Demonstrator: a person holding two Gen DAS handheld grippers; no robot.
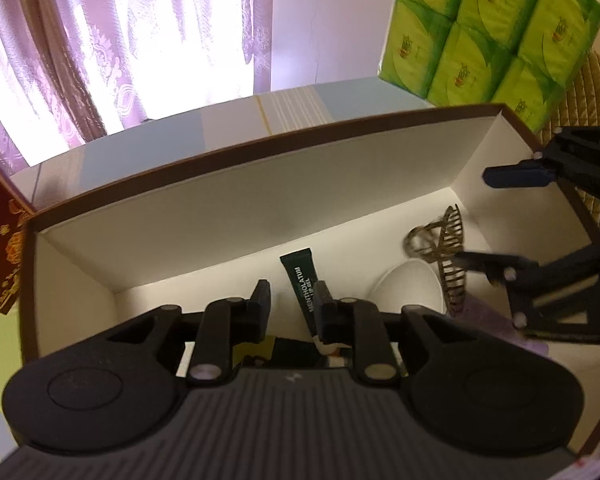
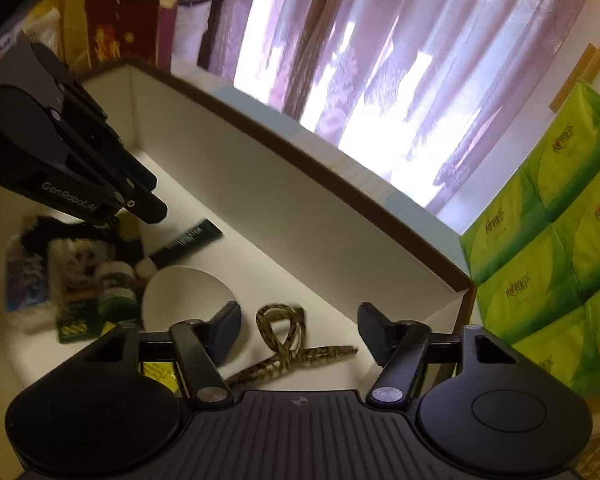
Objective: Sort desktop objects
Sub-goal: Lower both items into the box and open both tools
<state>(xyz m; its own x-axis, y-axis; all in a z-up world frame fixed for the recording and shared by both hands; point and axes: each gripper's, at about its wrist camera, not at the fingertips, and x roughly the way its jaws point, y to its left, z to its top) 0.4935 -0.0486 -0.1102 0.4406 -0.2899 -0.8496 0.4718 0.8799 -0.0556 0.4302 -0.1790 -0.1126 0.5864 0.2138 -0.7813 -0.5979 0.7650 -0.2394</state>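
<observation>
Depositing step: right gripper (image 2: 298, 330), fingers apart, hair claw (image 2: 288, 346) loose between them on the box (image 2: 340, 184) floor; left gripper (image 1: 290, 300) nearly closed beside the tube (image 1: 302, 282); next, withdraw.

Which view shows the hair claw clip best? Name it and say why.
The right wrist view: the hair claw clip lies whole on the box floor between the open fingers of the right hand-held gripper. In the left wrist view the clip sits at the edge, blurred and partly hidden by that gripper.
</observation>
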